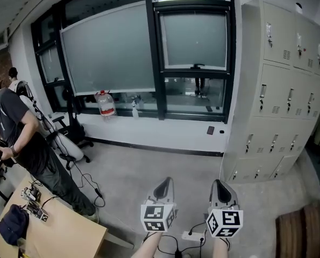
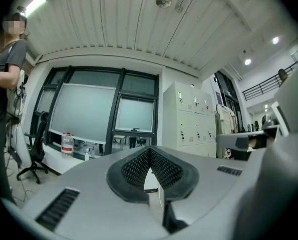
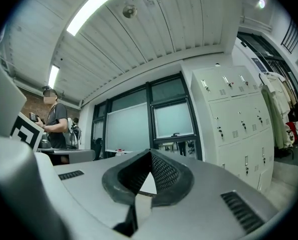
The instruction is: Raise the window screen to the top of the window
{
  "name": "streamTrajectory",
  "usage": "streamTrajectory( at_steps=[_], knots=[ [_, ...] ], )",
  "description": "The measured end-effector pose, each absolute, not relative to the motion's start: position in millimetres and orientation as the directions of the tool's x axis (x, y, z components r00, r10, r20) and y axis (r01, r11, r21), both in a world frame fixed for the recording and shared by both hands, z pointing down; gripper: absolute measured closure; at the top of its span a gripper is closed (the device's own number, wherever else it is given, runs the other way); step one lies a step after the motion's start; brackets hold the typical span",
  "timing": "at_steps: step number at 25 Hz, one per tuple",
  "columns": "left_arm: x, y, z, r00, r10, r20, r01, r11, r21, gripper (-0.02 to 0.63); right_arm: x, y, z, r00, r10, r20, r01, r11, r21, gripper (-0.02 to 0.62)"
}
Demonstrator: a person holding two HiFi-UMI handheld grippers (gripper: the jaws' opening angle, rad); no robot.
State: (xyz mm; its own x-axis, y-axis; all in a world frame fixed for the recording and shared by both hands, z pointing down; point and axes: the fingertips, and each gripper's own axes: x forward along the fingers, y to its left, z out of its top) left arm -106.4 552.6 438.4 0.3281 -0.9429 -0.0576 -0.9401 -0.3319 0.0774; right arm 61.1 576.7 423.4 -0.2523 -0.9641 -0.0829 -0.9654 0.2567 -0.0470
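Windowsill (image 1: 149, 123) below the window screen (image 1: 111, 52) holds a jug (image 1: 105, 104); ceiling (image 2: 113, 19) appears only in gripper views; left gripper (image 1: 166, 183), right gripper (image 1: 219, 183) closed, empty.

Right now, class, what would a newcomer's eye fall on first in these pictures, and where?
The big dark-framed window on the far wall, its pale screens covering most of the glass. To its right stands a bank of grey lockers. At the bottom edge, the left gripper and right gripper point toward the window, jaws together and empty.
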Motion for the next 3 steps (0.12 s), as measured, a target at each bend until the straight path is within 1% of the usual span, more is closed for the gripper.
streamTrajectory(
  at_steps=[3],
  knots=[
    [-101.5, 546.3, 431.6, 0.312, -0.948, -0.056, -0.946, -0.315, 0.074, 0.602, 66.0, 575.0, 420.2, -0.268, -0.961, -0.069, -0.963, 0.270, -0.019, 0.589]
  ],
)
